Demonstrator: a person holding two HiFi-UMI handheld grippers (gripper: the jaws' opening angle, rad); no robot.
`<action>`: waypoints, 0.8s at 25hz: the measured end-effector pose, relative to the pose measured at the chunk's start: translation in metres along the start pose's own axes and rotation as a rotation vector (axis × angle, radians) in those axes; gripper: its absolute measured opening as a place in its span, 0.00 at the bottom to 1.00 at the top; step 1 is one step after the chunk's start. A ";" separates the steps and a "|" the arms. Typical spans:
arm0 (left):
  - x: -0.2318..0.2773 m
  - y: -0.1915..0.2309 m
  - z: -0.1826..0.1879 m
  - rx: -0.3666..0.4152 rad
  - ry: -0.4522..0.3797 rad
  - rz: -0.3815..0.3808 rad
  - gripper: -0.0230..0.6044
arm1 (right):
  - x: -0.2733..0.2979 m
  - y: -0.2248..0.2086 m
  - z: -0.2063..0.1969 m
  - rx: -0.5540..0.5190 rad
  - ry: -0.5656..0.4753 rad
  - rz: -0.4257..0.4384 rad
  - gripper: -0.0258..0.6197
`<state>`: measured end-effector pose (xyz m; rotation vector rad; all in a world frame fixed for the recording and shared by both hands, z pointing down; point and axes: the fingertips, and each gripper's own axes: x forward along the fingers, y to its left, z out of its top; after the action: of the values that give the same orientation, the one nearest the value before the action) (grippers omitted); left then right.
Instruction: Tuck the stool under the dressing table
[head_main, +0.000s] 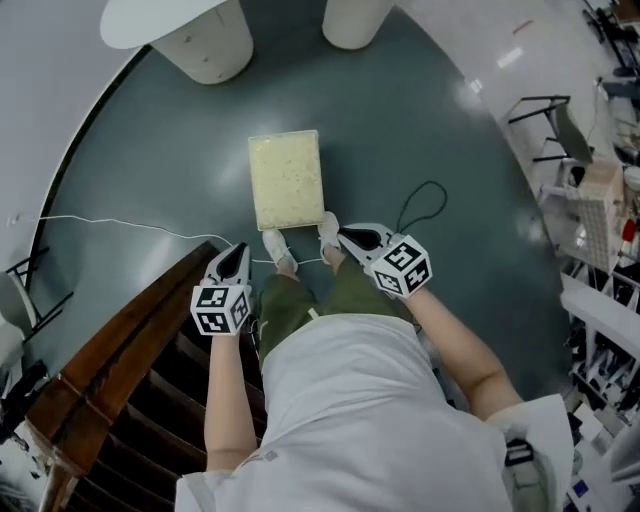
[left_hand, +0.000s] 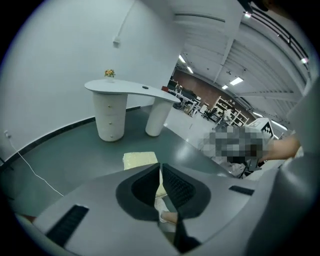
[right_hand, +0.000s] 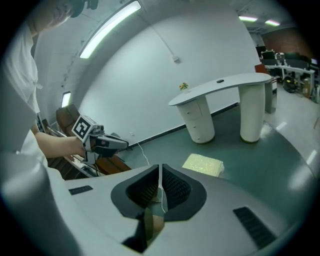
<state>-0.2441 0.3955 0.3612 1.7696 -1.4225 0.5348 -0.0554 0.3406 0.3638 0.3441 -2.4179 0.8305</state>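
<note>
Only gripper views show flowers (left_hand: 109, 73) atop table (left_hand: 130, 90).

A white short-sleeved T-shirt (head_main: 350, 400), olive-green shorts (head_main: 292, 300) and white shoes (head_main: 281, 252) are worn. The left gripper (head_main: 240, 248) and right gripper (head_main: 343, 235) are cased in grey, lined with black ribbed pads (left_hand: 177, 187) and topped by black-and-white marker cubes (head_main: 222, 308).

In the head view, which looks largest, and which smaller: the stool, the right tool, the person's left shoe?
1. stool
2. right tool, not far behind, but it is nearer the camera, which makes it look larger
3. left shoe, clearly smallest
</note>
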 end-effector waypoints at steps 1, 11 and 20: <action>0.007 0.005 -0.007 0.001 0.023 -0.019 0.04 | 0.005 -0.004 -0.006 0.015 0.005 -0.022 0.09; 0.076 0.051 -0.080 0.058 0.240 -0.140 0.20 | 0.080 -0.031 -0.083 0.046 0.146 -0.142 0.22; 0.153 0.085 -0.149 0.215 0.394 -0.166 0.42 | 0.144 -0.084 -0.163 0.024 0.302 -0.220 0.37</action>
<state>-0.2589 0.4132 0.5903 1.8033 -0.9661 0.9175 -0.0698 0.3696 0.5947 0.4507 -2.0505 0.7538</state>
